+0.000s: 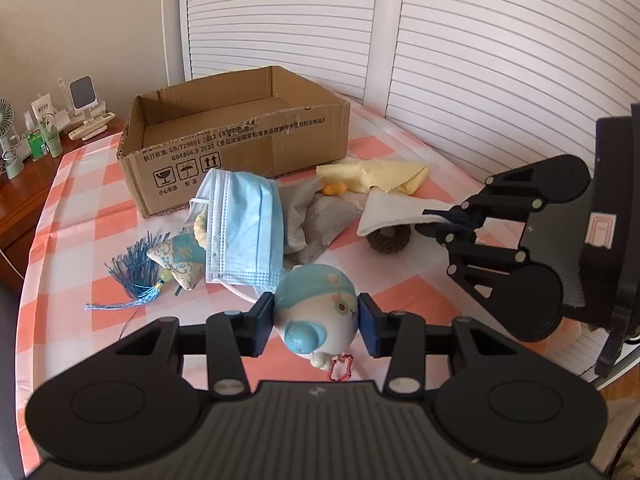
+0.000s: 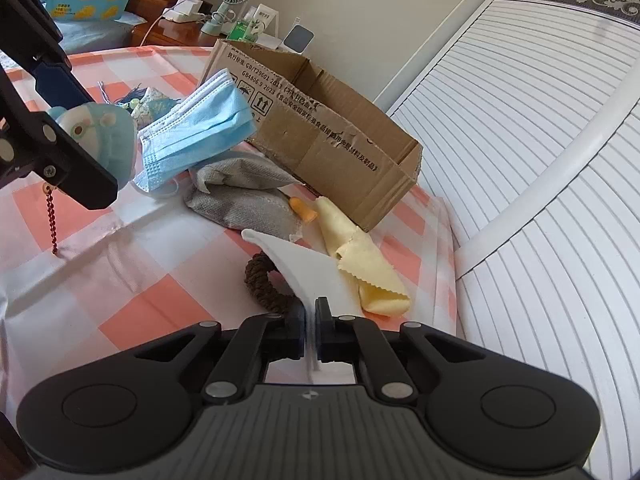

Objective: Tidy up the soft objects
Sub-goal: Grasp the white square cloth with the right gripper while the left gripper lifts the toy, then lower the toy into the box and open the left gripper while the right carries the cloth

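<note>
My left gripper (image 1: 316,316) is shut on a blue and white plush toy (image 1: 320,312) with a red bead chain, held above the checked cloth; the toy also shows in the right wrist view (image 2: 104,136). My right gripper (image 2: 310,324) is shut on a white cloth (image 2: 308,268), lifting it over a brown knitted ring (image 2: 260,280); the gripper (image 1: 452,224) and cloth (image 1: 396,212) also show in the left wrist view. An open cardboard box (image 1: 240,136) stands behind the pile. A blue face mask (image 1: 244,228), grey pouch (image 1: 316,216) and yellow cloth (image 1: 376,174) lie before it.
A blue tasselled sachet (image 1: 168,260) lies left of the mask, an orange earplug (image 2: 302,208) by the grey pouch. A wooden side table (image 1: 24,176) with a fan and bottles stands at the left. White louvred doors (image 1: 480,40) rise behind the table.
</note>
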A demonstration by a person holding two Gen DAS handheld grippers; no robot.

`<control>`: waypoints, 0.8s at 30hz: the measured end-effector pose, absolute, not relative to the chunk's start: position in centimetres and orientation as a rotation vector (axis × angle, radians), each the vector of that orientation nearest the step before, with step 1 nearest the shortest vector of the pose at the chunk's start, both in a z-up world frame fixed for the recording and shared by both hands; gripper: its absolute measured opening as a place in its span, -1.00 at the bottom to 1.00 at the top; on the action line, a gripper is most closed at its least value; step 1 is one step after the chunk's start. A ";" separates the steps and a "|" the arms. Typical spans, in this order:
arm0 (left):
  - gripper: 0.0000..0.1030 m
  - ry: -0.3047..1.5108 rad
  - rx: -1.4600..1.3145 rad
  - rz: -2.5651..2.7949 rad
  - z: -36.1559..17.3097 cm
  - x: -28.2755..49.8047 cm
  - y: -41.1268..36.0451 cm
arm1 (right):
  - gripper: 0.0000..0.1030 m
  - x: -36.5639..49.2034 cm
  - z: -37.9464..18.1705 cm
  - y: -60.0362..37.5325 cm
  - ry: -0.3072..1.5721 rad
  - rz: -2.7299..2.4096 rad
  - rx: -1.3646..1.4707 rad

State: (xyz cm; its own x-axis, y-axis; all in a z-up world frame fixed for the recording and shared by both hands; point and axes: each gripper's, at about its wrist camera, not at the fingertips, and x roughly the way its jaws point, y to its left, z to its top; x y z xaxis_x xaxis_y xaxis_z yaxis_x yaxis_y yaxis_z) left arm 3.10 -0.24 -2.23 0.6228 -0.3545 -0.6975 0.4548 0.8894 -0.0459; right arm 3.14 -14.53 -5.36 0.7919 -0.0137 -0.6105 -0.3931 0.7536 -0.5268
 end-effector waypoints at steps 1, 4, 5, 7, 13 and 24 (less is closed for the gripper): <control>-0.16 0.769 0.149 -0.468 -2.2 3.1 -0.3 | -0.89 3.1 -5.1 -14.6 0.629 0.226 -0.694; -0.16 0.767 0.172 -0.469 -2.1 3.1 -0.4 | -0.90 2.7 -4.4 -14.8 0.616 0.236 -0.694; -0.16 0.766 0.178 -0.467 -2.1 3.1 -0.4 | -0.90 2.5 -4.2 -14.8 0.607 0.235 -0.700; -0.16 0.764 0.185 -0.465 -1.9 3.2 -0.3 | -0.91 2.3 -3.6 -14.7 0.589 0.237 -0.704; -0.16 0.748 0.212 -0.463 -1.0 3.5 -0.1 | -0.91 2.3 -1.6 -14.6 0.547 0.248 -0.697; -0.16 0.669 0.288 -0.434 3.6 8.7 0.2 | -0.91 5.9 3.4 -14.9 0.481 0.273 -0.585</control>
